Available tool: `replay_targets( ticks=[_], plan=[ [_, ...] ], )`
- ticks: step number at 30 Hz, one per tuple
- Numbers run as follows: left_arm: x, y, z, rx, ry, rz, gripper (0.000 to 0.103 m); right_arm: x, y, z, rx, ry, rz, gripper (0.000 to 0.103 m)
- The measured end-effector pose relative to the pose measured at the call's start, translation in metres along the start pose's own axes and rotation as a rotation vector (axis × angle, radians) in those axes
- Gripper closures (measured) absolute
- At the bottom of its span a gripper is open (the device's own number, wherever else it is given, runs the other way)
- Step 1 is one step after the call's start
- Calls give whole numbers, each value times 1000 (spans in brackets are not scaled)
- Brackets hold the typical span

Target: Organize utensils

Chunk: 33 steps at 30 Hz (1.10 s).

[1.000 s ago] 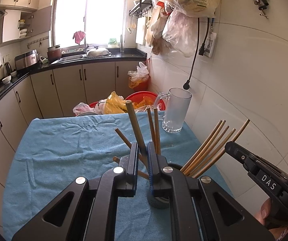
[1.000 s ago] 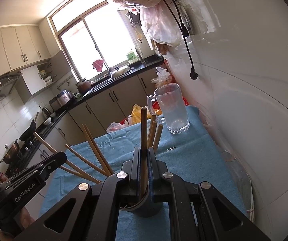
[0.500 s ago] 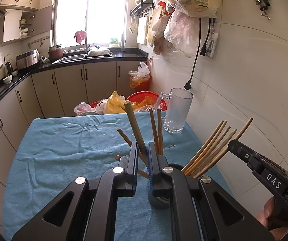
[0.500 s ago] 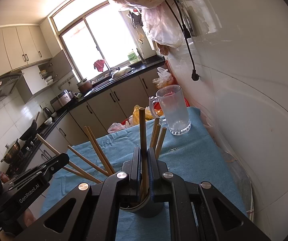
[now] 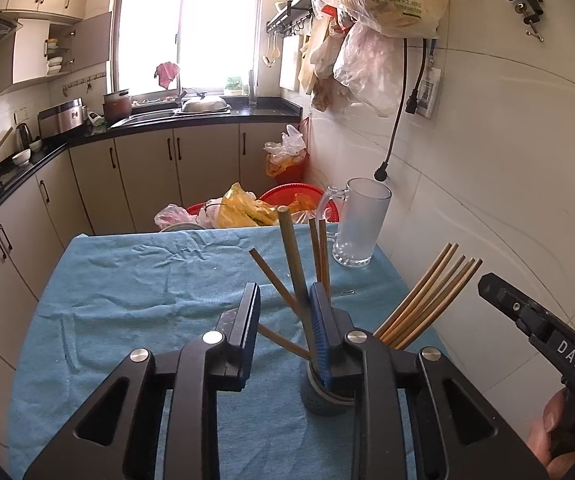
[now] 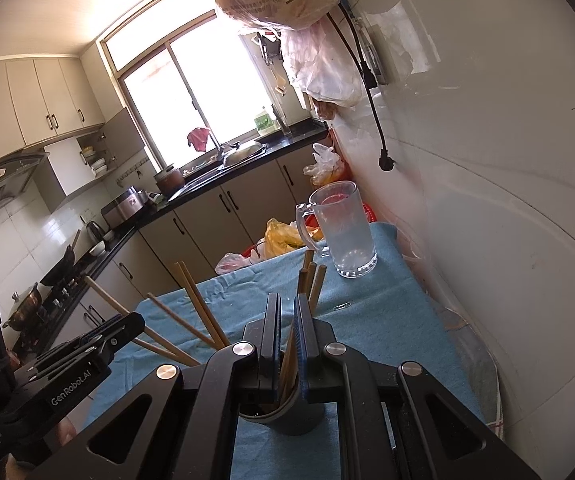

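the left gripper has just spread its fingers, letting the thick chopstick drop into the grey holder on the blue cloth. the right gripper has narrowed to a slit around sticks in that holder, apparently steadying them. the glass mug stands beyond

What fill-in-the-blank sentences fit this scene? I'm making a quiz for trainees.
The left gripper has its fingers ___.
The chopsticks stand in a gray ___.
The glass mug sits on a ___ cloth.
Missing: open; cup; blue.
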<state>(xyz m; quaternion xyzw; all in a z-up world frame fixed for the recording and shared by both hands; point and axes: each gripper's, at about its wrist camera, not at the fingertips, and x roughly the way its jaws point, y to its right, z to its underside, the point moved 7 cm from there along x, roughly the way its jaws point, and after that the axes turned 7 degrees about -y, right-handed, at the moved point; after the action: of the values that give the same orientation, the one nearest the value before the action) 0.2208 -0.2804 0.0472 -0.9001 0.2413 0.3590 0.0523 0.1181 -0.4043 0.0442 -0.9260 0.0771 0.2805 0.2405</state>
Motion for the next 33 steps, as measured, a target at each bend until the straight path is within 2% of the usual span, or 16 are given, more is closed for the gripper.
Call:
replay_targets(
  ticks=[4,7,9,12,16,19,22,24,28,33],
  plan=[
    [-2,1,0,-1,-1,-5,72,-3,1,0,2,4,3,95],
    [-5,0,1,-1,7,-23,65,-8,1,1,6,8,1,94],
    [-7,-2,1,-6,15,-43,56,-12,1,0,7,14,3,90],
    [-9,-5,1,-18,14,-44,56,-17,1,1,9,21,6,83],
    [-11,-7,1,-26,14,-50,55,-23,5,1,21,27,8,81],
    [-13,-8,2,-31,16,-53,50,-26,6,1,26,30,12,77],
    [-14,-10,3,-41,18,-59,42,-30,6,2,27,38,20,69],
    [-16,-12,3,-50,21,-65,37,-31,6,3,24,39,29,57],
    [-19,-18,5,-66,29,-80,28,-35,6,5,23,46,50,44],
    [-23,-27,10,-75,43,-130,12,-40,5,9,10,57,85,24]
  ],
)
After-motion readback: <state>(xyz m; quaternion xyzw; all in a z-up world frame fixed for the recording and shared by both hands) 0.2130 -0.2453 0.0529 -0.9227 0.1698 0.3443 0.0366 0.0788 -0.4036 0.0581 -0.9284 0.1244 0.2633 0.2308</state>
